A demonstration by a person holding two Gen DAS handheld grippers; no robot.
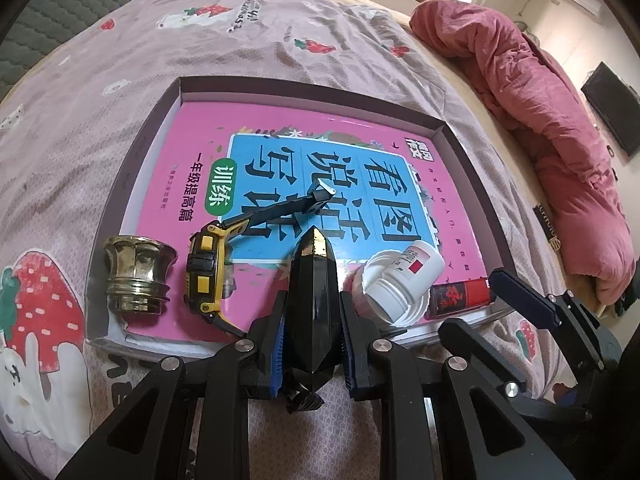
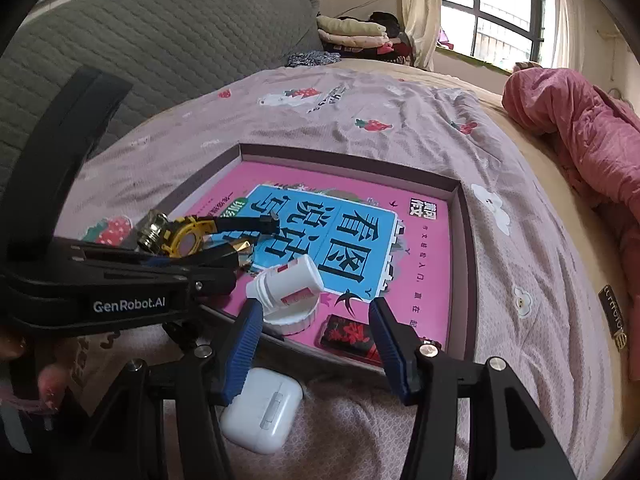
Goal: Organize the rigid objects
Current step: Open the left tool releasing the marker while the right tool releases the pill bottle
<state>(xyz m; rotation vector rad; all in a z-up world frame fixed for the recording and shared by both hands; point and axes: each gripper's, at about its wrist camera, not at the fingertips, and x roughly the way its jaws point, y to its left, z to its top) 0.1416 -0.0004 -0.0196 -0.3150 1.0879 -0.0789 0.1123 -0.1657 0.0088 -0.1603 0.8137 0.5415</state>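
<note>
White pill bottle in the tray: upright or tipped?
Tipped. The white pill bottle lies on its side, leaning on a white lid, over the pink book inside the tray.

Both wrist views look closely down across the shared tray (image 1: 460,148) (image 2: 466,216).

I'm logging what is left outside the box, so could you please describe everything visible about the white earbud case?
The earbud case is a glossy white, rounded plastic case with a seam and a small hinge plate on the side facing up. It looks shut. It lies flat on the bedspread, outside the box, just in front of its near wall. The right gripper hovers open above it, its left finger overlapping the case.
</note>
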